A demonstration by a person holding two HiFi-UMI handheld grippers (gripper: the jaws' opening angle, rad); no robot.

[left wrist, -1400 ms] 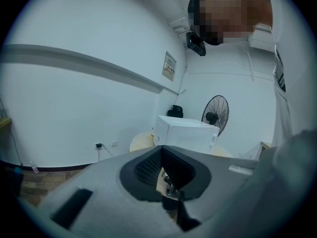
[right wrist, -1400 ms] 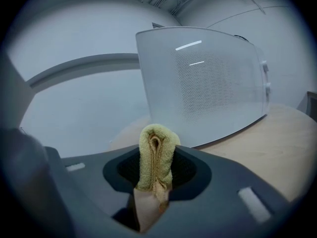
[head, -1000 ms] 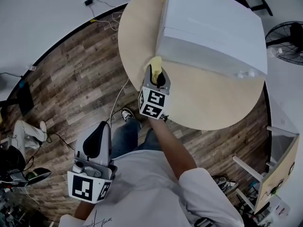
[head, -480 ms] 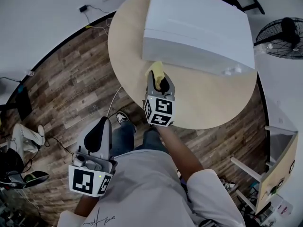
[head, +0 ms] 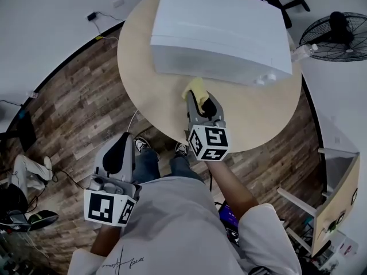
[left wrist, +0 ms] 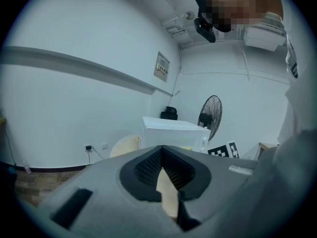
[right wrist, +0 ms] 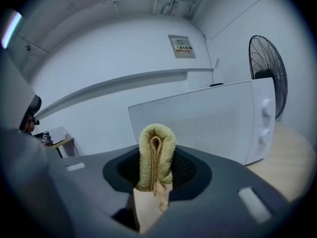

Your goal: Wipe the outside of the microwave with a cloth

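Note:
The white microwave (head: 221,30) stands on the round beige table (head: 258,119), its knobs at the right end of the front. My right gripper (head: 202,103) is shut on a folded yellow-green cloth (head: 195,87) and holds it just before the lower front face, left of the middle. In the right gripper view the cloth (right wrist: 156,155) stands upright between the jaws, with the microwave (right wrist: 208,118) behind it. My left gripper (head: 119,153) hangs over the floor beside the person's leg, shut with nothing in it. It looks towards the microwave (left wrist: 173,130) from a distance.
A black standing fan (head: 335,36) is at the right behind the table. Cables (head: 94,24) run along the wall at the left. Wooden furniture (head: 338,199) stands at the lower right. Wood-plank floor (head: 74,107) surrounds the table.
My right gripper has carried the cloth to the right along the microwave's front, away from its left corner. The left gripper stays low at the person's side.

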